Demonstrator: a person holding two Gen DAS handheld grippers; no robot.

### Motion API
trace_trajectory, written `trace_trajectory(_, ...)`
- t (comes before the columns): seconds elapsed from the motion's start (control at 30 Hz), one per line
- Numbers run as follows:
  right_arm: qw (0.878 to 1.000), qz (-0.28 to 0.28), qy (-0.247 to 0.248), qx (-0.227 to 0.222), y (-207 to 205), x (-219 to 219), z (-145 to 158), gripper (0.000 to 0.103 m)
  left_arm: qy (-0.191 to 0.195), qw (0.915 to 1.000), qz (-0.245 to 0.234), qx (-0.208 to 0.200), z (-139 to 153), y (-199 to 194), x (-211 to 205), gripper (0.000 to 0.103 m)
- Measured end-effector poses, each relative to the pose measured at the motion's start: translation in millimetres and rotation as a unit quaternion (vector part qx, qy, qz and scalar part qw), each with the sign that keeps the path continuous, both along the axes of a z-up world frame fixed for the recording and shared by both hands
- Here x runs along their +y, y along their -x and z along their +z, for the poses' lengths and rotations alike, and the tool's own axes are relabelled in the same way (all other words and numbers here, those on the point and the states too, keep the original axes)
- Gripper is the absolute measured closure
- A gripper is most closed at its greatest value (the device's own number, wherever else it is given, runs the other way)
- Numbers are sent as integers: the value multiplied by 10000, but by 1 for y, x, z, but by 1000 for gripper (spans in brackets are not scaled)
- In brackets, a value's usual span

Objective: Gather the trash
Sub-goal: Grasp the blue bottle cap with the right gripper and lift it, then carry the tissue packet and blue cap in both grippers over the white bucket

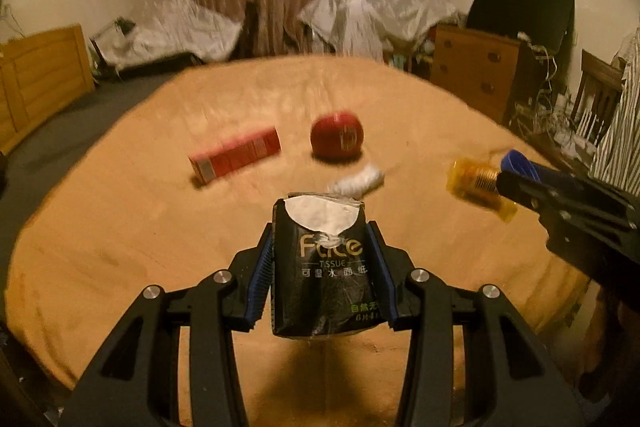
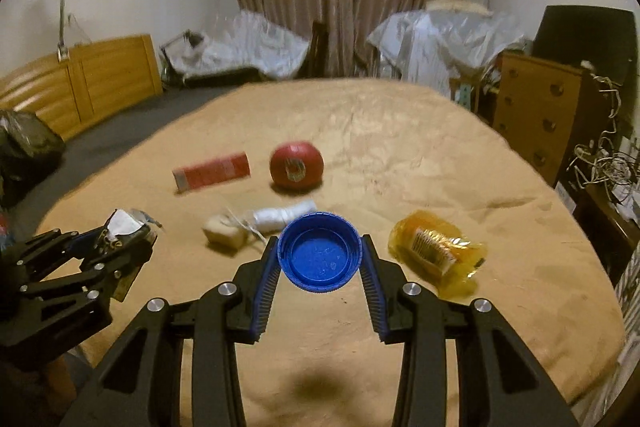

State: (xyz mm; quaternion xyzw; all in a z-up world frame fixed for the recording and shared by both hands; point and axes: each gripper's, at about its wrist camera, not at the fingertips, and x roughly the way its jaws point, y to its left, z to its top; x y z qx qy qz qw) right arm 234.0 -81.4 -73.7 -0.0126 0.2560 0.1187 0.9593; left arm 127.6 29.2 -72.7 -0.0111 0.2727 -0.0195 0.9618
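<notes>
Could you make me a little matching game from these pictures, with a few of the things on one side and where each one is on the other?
Things:
1. black tissue pack
2. blue bottle cap
3. red apple
4. yellow wrapper

Places:
A. lying on the tan cloth, right of the cap
B. between the right gripper jaws
C. between the left gripper jaws
D. beside the red box

Pairs: 1-C, 2-B, 3-D, 4-A

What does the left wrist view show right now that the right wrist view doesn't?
Only the left wrist view shows the printed front of the black tissue pack held by the left gripper. Only the right wrist view shows the open inside of the blue cap held by the right gripper, plus a beige lump on the cloth. Both show the red box, red ball, white roll and yellow wrapper.
</notes>
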Motion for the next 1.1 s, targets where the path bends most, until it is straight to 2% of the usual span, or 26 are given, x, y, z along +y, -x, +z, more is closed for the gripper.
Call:
trace_trajectory(0.27,9980,-82,-57,-627,66,11,42,62,-148,9966,234,-782,45,41,-8,61)
trace_trajectory(0.53,9944,-233,-179,-1017,108,7,59,62,-270,9922,283,-1181,55,64,-15,61)
trace_trajectory(0.77,9935,-286,-219,-1075,125,1,61,62,-299,9917,226,-1230,57,64,-24,61)
trace_trajectory(1.1,9941,-278,-219,-1028,116,1,59,62,-300,9927,209,-1148,53,63,-24,61)
